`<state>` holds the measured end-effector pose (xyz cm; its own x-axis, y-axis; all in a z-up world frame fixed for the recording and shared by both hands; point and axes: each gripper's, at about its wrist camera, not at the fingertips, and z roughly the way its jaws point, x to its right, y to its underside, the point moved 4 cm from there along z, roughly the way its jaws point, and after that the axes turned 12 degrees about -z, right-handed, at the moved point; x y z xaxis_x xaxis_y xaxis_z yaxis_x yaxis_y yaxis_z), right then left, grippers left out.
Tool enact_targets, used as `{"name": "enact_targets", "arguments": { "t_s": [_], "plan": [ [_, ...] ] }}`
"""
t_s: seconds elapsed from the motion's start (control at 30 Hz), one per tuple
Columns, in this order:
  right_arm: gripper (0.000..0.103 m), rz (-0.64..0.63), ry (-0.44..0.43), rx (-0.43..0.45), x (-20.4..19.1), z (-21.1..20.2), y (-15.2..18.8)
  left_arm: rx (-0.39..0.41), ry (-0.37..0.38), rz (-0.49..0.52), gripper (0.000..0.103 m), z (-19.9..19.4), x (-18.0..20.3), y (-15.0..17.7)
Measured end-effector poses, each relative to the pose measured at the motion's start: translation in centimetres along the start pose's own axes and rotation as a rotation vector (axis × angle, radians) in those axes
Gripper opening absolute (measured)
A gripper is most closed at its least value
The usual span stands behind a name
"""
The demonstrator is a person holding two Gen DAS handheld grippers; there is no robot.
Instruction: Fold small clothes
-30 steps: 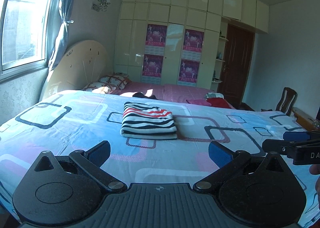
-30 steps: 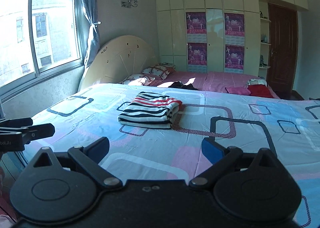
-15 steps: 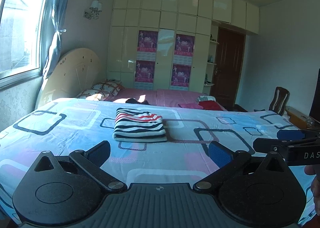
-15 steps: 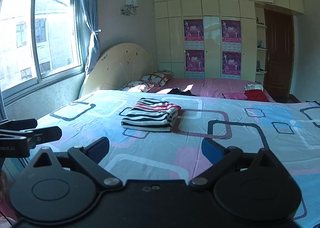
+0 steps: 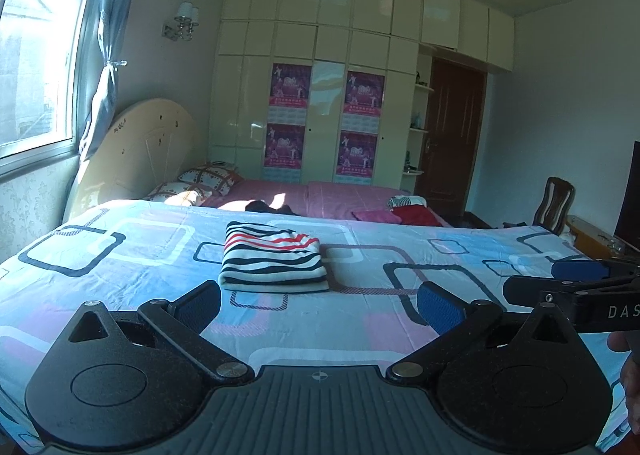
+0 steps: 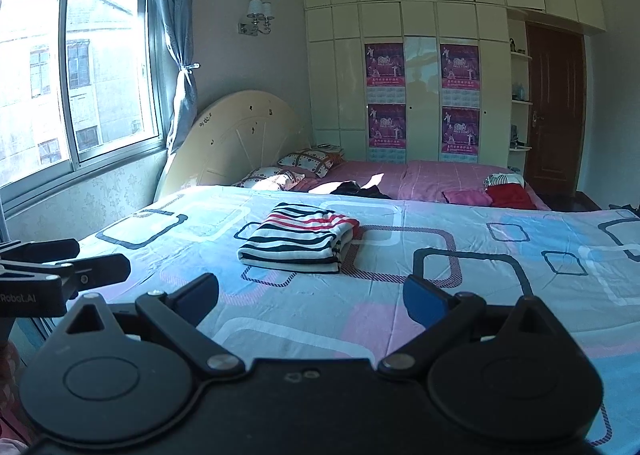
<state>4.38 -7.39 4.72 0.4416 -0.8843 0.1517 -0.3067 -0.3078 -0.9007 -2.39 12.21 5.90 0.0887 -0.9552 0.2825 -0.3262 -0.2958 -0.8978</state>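
Lying folded on the bedspread (image 5: 120, 275), striped garment (image 5: 274, 261), both grippers' jaws apart, empty, right gripper (image 5: 576, 283) cut off.

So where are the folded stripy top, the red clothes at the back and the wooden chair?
Folded stripy top (image 5: 274, 261), left wrist view, middle of its top face.
Red clothes (image 6: 510, 197), right wrist view, middle of the pile.
Wooden chair (image 5: 557, 201), left wrist view, its backrest.

Both wrist cameras sit low over the near edge of the bed (image 5: 120, 275), facing the wardrobe (image 5: 320, 95). They share the folded striped garment (image 6: 298, 243) and headboard (image 6: 236, 143); the right view looks from further right.
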Motion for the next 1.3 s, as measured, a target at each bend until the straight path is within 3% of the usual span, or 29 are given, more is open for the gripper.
{"name": "enact_targets", "arguments": {
  "t_s": [1.3],
  "plan": [
    [0.098, 0.007, 0.008, 0.023, -0.59, -0.42, -0.93, 0.018, 0.012, 0.028, 0.103, -0.69, 0.73, -0.82]
  ]
}}
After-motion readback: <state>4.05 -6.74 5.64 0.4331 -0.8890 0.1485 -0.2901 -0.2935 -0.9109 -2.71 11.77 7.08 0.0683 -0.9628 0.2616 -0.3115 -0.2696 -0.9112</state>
